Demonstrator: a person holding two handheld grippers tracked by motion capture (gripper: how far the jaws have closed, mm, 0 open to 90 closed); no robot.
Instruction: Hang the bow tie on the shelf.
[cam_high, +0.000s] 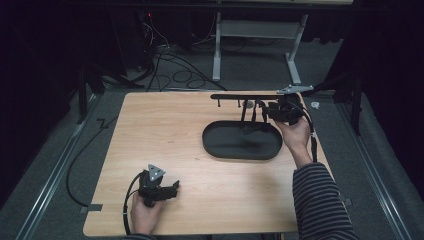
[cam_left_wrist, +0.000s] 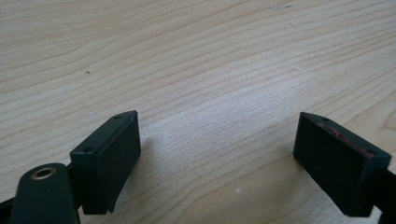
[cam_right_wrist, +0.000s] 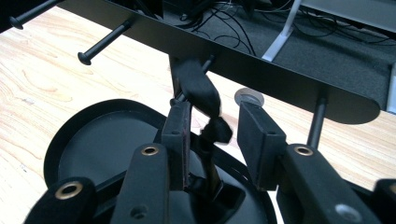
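At the far right of the light wooden tabletop (cam_high: 170, 150), the right claw (cam_right_wrist: 215, 135), held in a hand with a striped sleeve, stands partly open at a black metal rack with pegs (cam_right_wrist: 261, 70), its jaws on either side of a black strap-like loop (cam_right_wrist: 198, 91) that hangs from a peg without pressing on it. Below the loop lies a black oval tray (cam_high: 220, 145), just in front of the rack. The left claw (cam_left_wrist: 217, 154) rests near the tabletop's front edge, wide open and empty over bare wood.
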